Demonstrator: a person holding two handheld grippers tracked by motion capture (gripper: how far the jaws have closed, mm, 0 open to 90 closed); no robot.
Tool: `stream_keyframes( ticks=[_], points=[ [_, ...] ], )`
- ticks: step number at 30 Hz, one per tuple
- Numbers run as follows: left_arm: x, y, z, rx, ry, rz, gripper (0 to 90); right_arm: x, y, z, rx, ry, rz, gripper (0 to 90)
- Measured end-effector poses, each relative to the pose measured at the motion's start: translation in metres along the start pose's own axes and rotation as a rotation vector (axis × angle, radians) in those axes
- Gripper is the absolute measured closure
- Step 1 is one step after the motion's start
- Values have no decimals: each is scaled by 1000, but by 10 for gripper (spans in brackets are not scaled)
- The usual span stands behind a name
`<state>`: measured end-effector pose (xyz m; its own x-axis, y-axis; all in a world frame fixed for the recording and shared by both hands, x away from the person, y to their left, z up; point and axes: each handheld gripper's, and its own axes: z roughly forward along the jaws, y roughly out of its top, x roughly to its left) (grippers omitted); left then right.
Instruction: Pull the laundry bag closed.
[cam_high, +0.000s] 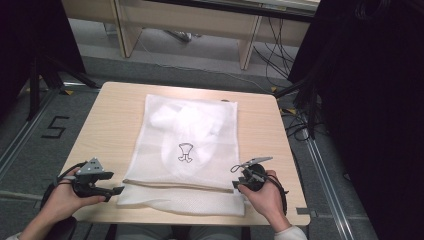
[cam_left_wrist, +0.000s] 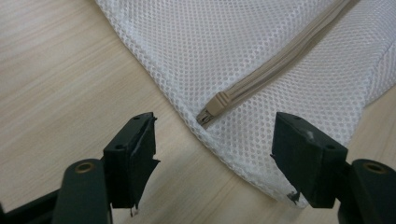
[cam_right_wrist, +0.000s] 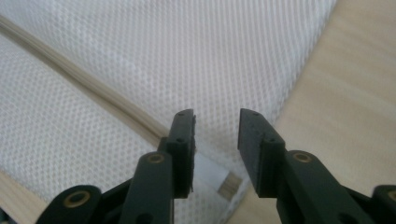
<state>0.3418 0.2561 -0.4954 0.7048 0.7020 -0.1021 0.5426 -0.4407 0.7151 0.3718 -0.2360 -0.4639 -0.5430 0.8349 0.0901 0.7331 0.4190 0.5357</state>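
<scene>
The person's two forearms are coming in from the bottom of the high view. The left hand (cam_high: 67, 197) is wrapping around the left gripper (cam_high: 119, 190), which is lying low and pointing sideways toward the right hand. Its grey plate is sitting on top and its cable is looping back by the wrist. In the left gripper view its two black jaws are standing wide apart and are not pinching anything. The right hand (cam_high: 265, 196) is holding the right gripper (cam_high: 235, 184), which is pointing toward the left hand. Its jaws are standing apart with a gap between them, pressing on nothing.
</scene>
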Motion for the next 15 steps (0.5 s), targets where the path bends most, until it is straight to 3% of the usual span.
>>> stream_keyframes(
  ticks=[1, 4, 6, 8, 10, 11, 13, 15],
  points=[
    [0, -1, 0, 3, 0, -3, 302, 0, 1, 0, -26, 7, -34, 647],
    [-1, -2, -2, 5, -3, -6, 301, 9, 3, 1, -77, 24, -46, 636],
    [0, -4, -3, 1, -10, -7, 301, 14, 7, -1, -82, 35, -89, 635],
    [0, -7, -4, -3, -21, -37, 301, 19, 10, 2, -154, 47, -139, 636],
    [1, -8, -4, -2, -19, -33, 301, 22, 13, -1, -130, 63, -159, 638],
    [2, -8, -4, 3, -13, -47, 301, 29, 20, 2, -181, 84, -213, 644],
    [3, -7, -2, 9, -5, -32, 297, 36, 24, 5, -193, 94, -236, 645],
    [0, -7, 0, 14, -19, -43, 293, 43, 29, 6, -172, 118, -277, 648]
  ],
)
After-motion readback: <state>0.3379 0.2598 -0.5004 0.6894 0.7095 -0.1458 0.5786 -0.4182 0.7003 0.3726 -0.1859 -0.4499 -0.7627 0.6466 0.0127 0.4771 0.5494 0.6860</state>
